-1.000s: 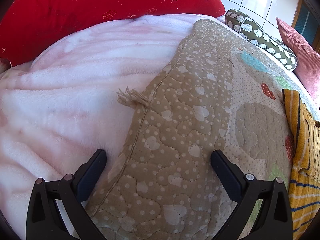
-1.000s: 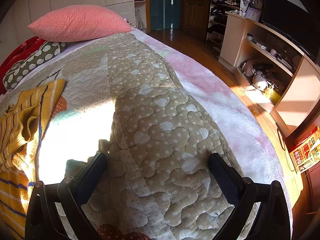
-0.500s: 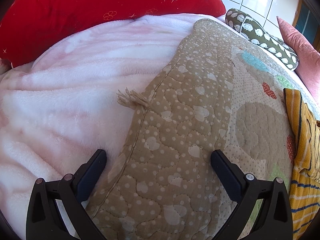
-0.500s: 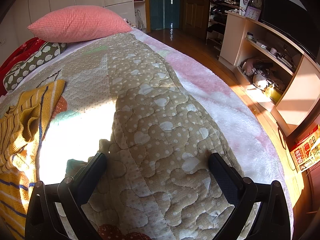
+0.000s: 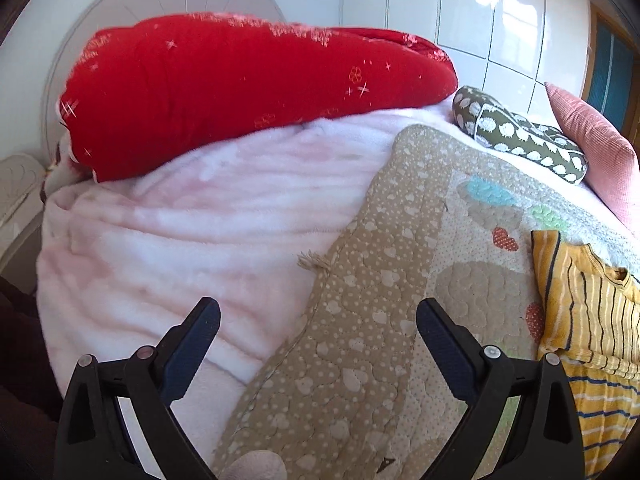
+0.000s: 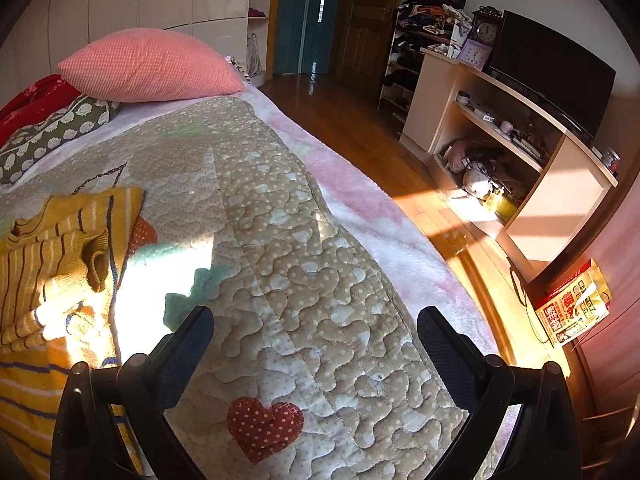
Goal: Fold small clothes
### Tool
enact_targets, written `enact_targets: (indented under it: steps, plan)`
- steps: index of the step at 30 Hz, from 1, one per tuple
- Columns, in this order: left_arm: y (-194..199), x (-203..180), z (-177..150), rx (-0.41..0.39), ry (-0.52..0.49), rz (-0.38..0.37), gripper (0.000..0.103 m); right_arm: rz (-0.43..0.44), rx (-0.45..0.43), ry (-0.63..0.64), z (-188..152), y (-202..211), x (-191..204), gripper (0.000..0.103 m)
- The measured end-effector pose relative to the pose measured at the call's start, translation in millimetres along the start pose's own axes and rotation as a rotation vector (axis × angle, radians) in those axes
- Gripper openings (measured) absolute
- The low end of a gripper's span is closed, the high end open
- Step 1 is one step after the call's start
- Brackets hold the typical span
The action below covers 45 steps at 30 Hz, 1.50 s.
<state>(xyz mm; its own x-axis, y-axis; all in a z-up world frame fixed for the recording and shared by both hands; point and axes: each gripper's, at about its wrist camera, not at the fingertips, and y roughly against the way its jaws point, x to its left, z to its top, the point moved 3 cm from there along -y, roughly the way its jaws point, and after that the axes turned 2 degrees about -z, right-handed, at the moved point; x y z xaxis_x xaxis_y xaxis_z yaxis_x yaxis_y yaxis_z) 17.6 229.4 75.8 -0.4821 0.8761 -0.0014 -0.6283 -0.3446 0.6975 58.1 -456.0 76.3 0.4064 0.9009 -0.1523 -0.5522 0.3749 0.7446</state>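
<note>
While both grippers hang over the bed with jaws spread wide and nothing between them, the yellow striped sweater (image 5: 588, 320) lies on the quilt (image 5: 360, 340) at the right edge of the left wrist view, right of and apart from the left gripper (image 5: 318, 326). In the right wrist view the same sweater (image 6: 52, 264) sits at the left edge, rumpled, just left of the right gripper (image 6: 316, 326), whose left finger (image 6: 180, 356) is near its striped hem without touching it.

Compared with half a second ago, the left gripper has tipped up and back: the red cushion (image 5: 240, 88) now shows whole in the upper left, with the headboard (image 5: 160, 4) above it, and more of the sweater is in view. The right gripper has also drawn back a little; a red heart patch (image 6: 264, 424) now shows at the bottom centre.

Counted left to right: one red cushion, one pink blanket (image 5: 180, 232), one quilt, one green patterned pillow (image 5: 520, 132), one pink pillow (image 5: 600, 148), one sweater, two grippers.
</note>
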Motion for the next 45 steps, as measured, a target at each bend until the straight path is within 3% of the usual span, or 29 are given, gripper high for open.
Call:
enact_targets:
  steps: [4, 6, 7, 9, 14, 22, 32, 38, 45]
  plan:
    - [61, -31, -10, -0.07, -0.114, 0.006, 0.098, 0.092, -0.179, 0.024, -6, 79, 34, 0.102]
    - [82, -57, -26, -0.058, -0.164, -0.062, 0.098, 0.239, -0.22, 0.023, -22, 105, 56, 0.102]
    - [91, -69, -37, -0.047, -0.18, -0.102, 0.098, 0.319, -0.204, 0.015, -30, 111, 67, 0.102]
    - [100, -95, -63, -0.009, -0.209, -0.172, 0.098, 0.408, -0.087, 0.042, -54, 112, 98, 0.102]
    - [95, -142, -123, 0.114, -0.246, -0.267, 0.098, 0.479, 0.015, 0.051, -107, 112, 132, 0.098]
    - [74, -169, -176, 0.193, -0.339, -0.247, 0.099, 0.443, 0.096, 0.128, -148, 84, 144, 0.098]
    - [67, -166, -178, 0.212, -0.325, -0.248, 0.103, 0.398, 0.066, 0.179, -158, 75, 153, 0.102]
    - [64, -159, -179, 0.265, -0.275, -0.287, 0.103, 0.359, 0.082, 0.234, -158, 74, 160, 0.102]
    - [74, -156, -177, 0.264, -0.26, -0.31, 0.103, 0.361, 0.075, 0.255, -158, 73, 161, 0.102]
